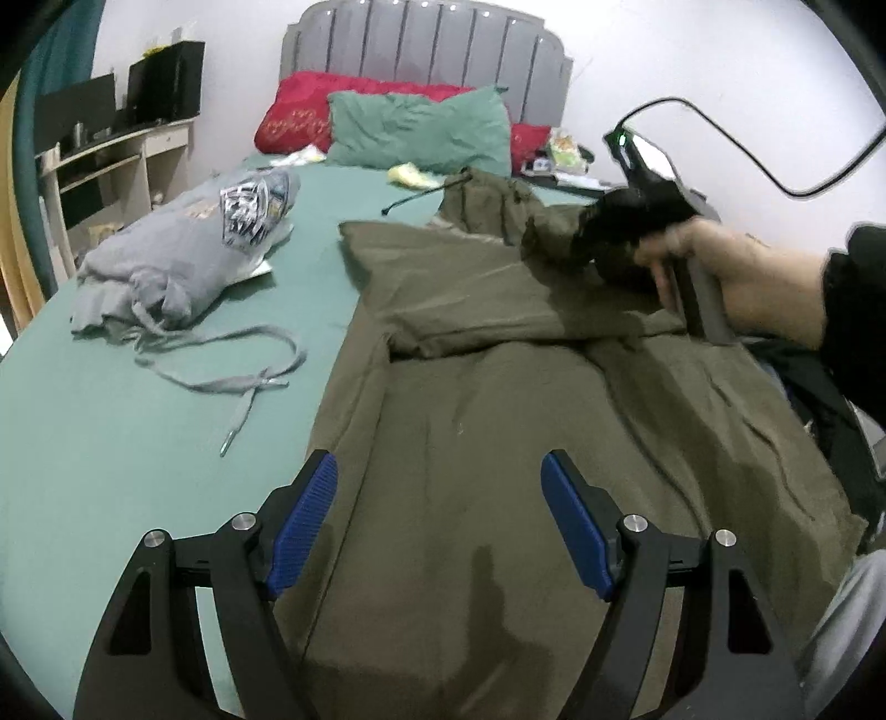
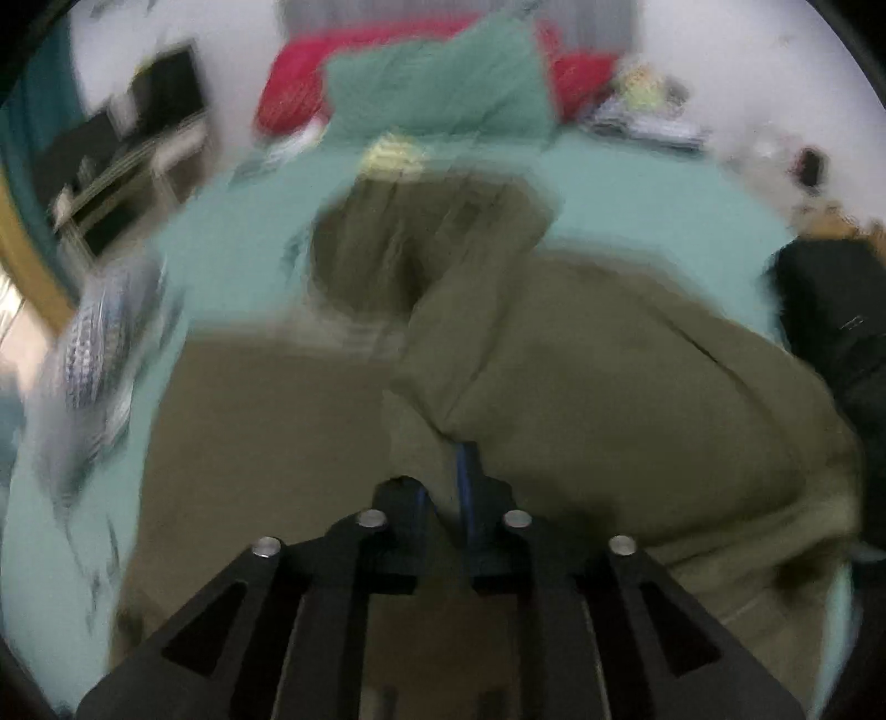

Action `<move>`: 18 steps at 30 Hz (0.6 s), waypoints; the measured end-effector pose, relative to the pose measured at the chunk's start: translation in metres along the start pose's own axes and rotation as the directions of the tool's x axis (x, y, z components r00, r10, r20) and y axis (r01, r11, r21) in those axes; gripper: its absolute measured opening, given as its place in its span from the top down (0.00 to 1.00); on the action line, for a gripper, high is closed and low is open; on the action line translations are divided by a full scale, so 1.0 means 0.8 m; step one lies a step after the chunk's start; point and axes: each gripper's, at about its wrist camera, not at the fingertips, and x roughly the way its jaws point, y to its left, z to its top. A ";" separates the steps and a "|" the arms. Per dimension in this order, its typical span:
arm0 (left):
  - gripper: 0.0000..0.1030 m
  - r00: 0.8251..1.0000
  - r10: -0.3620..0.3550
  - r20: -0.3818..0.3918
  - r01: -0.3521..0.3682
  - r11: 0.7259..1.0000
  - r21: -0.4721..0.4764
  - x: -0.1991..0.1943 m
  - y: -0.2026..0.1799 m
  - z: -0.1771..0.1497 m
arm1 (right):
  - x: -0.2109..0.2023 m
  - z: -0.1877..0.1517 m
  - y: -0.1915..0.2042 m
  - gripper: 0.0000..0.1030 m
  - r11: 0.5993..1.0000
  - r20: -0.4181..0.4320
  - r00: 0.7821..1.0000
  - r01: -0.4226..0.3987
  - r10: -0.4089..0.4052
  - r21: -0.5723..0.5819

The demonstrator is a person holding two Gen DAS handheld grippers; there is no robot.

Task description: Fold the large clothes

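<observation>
An olive hoodie (image 1: pixel 470 399) lies spread over the bed (image 1: pixel 111 443), filling the centre and lower right of the left wrist view. One sleeve is folded across its chest in the middle of the frame, and its hood with a black drawstring lies toward the pillows at upper centre.

The left tongs (image 1: pixel 437 487) hang at the bottom of that frame with their blue pads (image 1: pixel 307 518) spread wide and nothing between them; olive cloth lies below, and the left pad sits over the hoodie's left edge where it meets the green sheet.

The right tongs (image 2: pixel 446 487) are at the lower centre of the right wrist view, which is badly blurred. Their jaws stand close together with a fold of the olive cloth pinched between them, the sleeve bulging up just above the tips. In the left wrist view a hand (image 1: pixel 736 277) holds them at the right of the frame, their front end buried in bunched olive fabric.

At the left, well apart from the hoodie, a grey hoodie (image 1: pixel 188 243) lies folded on the sheet with its cords trailing toward the centre. A green pillow (image 1: pixel 421 130) and a red pillow (image 1: pixel 302 113) rest against the grey headboard (image 1: pixel 421 44) at the top.
</observation>
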 end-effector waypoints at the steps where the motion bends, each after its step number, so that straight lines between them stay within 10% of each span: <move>1: 0.23 1.000 0.001 -0.007 -0.001 1.000 -0.010 0.003 0.003 0.000 | 0.009 -0.012 0.003 0.81 1.000 -0.037 0.999 -0.024 0.024 -0.008; 6: 0.23 1.000 -0.005 0.012 0.005 1.000 -0.007 0.012 0.005 0.011 | -0.021 -0.022 -0.020 0.54 0.982 -0.031 0.985 -0.171 0.169 -0.075; 8: 0.23 1.000 -0.003 -0.015 0.002 1.000 -0.020 0.028 0.004 0.026 | -0.057 -0.013 -0.041 0.03 0.962 0.023 0.969 -0.239 0.245 -0.134; 10: 0.23 0.997 -0.072 0.009 0.072 0.996 -0.054 0.036 0.006 0.040 | -0.085 0.004 -0.067 0.00 0.948 0.065 0.955 -0.276 0.289 -0.156; 14: 0.23 1.000 0.011 -0.003 -0.011 1.000 -0.008 0.057 0.003 0.048 | -0.091 0.057 -0.132 0.00 0.976 0.155 0.964 -0.212 0.218 -0.059; 18: 0.23 0.994 -0.037 -0.103 0.025 0.993 -0.112 0.080 0.018 0.049 | 0.004 0.083 -0.137 0.00 0.942 -0.059 0.941 -0.329 0.333 0.060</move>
